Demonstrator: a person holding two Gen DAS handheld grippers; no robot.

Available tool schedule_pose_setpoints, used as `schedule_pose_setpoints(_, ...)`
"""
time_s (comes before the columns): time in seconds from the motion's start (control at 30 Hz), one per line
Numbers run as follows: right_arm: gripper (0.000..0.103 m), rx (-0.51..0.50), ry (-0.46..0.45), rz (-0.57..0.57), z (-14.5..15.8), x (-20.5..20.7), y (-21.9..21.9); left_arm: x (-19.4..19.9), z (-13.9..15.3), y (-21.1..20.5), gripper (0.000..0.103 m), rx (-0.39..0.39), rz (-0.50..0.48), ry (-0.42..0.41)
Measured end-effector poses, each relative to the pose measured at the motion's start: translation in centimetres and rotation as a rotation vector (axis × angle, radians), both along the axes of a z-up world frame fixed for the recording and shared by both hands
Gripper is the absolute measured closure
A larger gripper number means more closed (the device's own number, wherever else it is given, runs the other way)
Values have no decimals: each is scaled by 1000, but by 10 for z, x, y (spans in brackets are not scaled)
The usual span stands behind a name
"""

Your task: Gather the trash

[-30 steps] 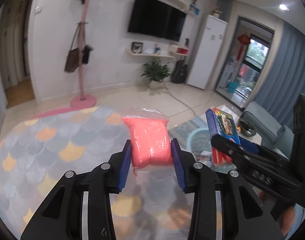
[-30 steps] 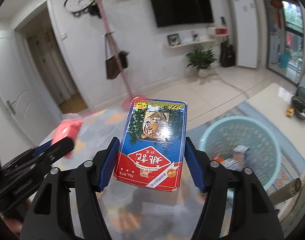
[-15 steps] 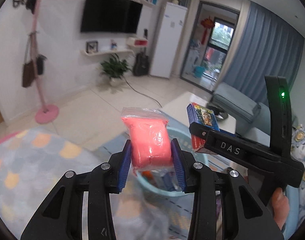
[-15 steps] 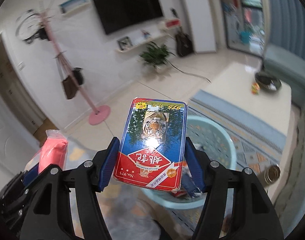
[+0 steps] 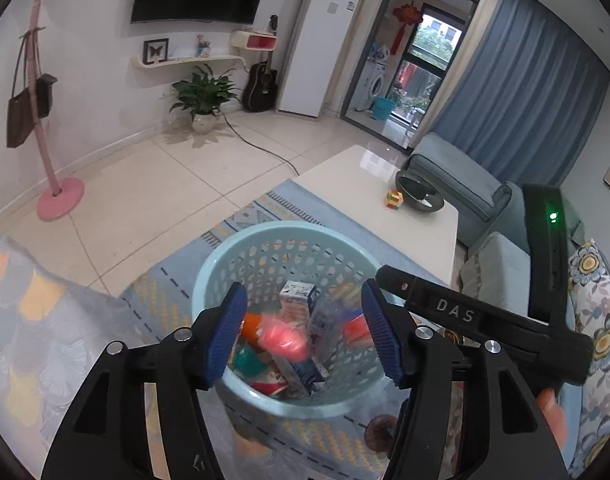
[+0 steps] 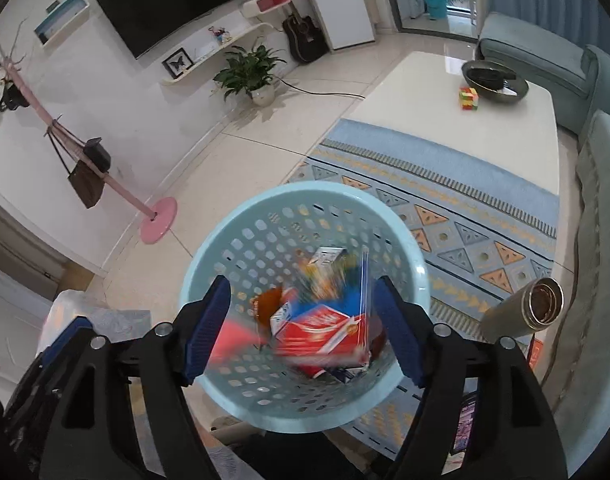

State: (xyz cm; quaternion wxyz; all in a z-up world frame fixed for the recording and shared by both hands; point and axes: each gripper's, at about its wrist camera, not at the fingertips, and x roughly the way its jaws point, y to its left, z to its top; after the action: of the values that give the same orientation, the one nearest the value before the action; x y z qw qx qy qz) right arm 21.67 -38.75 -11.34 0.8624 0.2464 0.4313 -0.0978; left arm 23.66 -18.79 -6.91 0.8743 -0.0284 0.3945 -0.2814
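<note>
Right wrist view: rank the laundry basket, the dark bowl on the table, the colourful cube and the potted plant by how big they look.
1. Laundry basket, by far the largest, though it is also nearest the camera.
2. Potted plant and dark bowl: they look much alike, so I will not rank them.
3. Colourful cube, the smallest.

Left gripper [image 5: 303, 330] spread above basket [image 5: 209, 276]

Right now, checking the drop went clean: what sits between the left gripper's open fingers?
In the left wrist view, the left gripper frames the blue basket, with the blurred pink bag inside among cartons. Nothing touches the pads.
</note>
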Motion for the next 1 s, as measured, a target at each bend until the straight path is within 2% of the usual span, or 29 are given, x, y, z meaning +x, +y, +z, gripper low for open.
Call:
schedule_pose_setpoints(0.1,33,17,-8,1,-1,-8,-3,-6,3,5,37,-13,7,-1)
schedule_pose_setpoints(0.2,33,0,-24,24,7,-19,2,-20,9,11,36,-26,19,-17)
schedule_pose_setpoints(0.3,33,-39,-51,80,21,-33,17,-38,21,20,31,-45,35,-38)
schedule_pose_setpoints(0.53,31,-123,-141,204,65,-77,69,-99,52,52,27,-63,76,-128)
schedule_pose_setpoints(0.67,31,-197,-201,222,85,-108,97,-136,59,81,21,-70,161,-167)
schedule_pose_setpoints(0.8,31,-299,-283,209,96,-143,121,-173,55,110,20,-27,256,-231)
schedule_pose_setpoints(1.0,31,-436,-364,149,100,-183,150,-208,30,149,20,-1,389,-280)
